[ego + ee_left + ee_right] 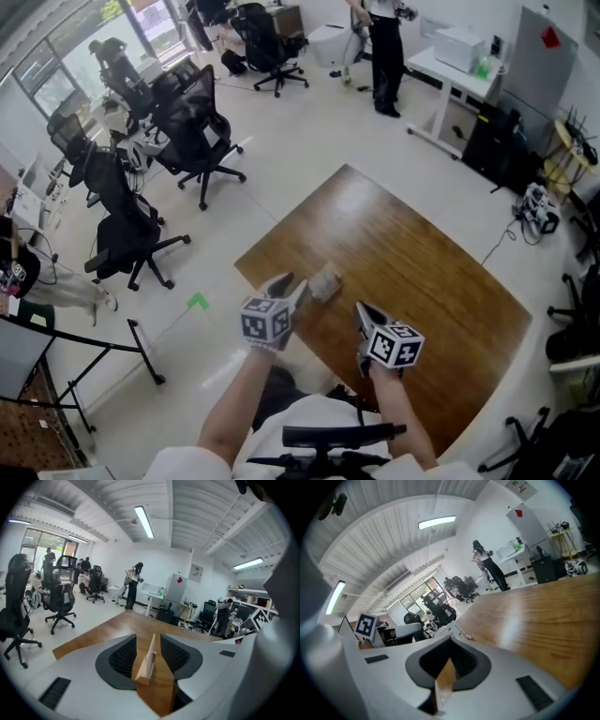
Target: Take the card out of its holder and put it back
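Card [151, 651] upright in holder [142, 675], between left gripper [148, 638] jaws standing apart, untouched

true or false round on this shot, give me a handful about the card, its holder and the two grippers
1. The white card stands upright in its small wooden holder. True.
2. The left gripper is clamped on the card. False: its jaws stand apart on either side of the card, pads clear of it.
3. The holder sits on the brown wooden table. True.
4. The right gripper carries the card. False: the card is in its holder in front of the left gripper, and nothing is between the right gripper's jaws.
5. The card lies flat on the floor beside the table. False: it is on edge in the holder, on the tabletop.
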Demonstrator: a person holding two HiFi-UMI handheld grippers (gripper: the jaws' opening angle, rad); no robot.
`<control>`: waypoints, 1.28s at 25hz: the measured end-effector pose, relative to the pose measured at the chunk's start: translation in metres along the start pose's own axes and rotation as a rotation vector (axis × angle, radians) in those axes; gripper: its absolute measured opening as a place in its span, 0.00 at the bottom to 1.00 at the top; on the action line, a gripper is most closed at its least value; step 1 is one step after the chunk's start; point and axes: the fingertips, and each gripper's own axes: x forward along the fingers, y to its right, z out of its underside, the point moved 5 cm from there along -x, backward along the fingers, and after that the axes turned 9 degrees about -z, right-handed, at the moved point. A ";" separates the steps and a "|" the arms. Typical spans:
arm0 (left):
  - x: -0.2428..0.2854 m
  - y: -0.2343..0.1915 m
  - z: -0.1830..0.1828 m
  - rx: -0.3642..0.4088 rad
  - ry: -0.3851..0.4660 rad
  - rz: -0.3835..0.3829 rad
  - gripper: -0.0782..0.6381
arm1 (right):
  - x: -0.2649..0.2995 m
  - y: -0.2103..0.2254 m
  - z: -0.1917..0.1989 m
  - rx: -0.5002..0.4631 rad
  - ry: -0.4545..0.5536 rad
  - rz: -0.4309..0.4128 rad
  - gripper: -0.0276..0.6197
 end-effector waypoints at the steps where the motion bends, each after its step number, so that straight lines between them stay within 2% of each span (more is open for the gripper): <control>1: -0.013 -0.001 -0.001 -0.014 0.022 -0.012 0.34 | 0.003 -0.005 -0.002 -0.016 -0.003 -0.020 0.04; 2: -0.025 0.001 0.000 -0.024 0.036 -0.016 0.31 | 0.004 -0.009 -0.003 -0.028 -0.009 -0.035 0.04; 4: -0.048 0.011 0.012 -0.042 0.043 -0.002 0.13 | 0.003 -0.018 0.000 -0.037 -0.027 -0.053 0.04; 6: -0.066 0.023 0.028 -0.067 0.034 0.015 0.10 | -0.001 -0.024 0.002 -0.042 -0.036 -0.064 0.04; 12: -0.106 0.046 0.066 -0.165 0.031 0.057 0.10 | -0.012 -0.062 0.009 -0.087 -0.014 -0.124 0.04; 18: -0.171 0.063 0.104 -0.209 0.067 0.080 0.10 | -0.043 -0.116 0.059 -0.121 -0.043 -0.160 0.04; 25: -0.247 0.079 0.163 -0.246 0.082 0.001 0.10 | -0.116 -0.156 0.140 -0.182 -0.094 -0.100 0.04; 32: -0.288 0.110 0.201 -0.245 0.044 -0.014 0.10 | -0.186 -0.169 0.168 -0.198 -0.087 -0.041 0.04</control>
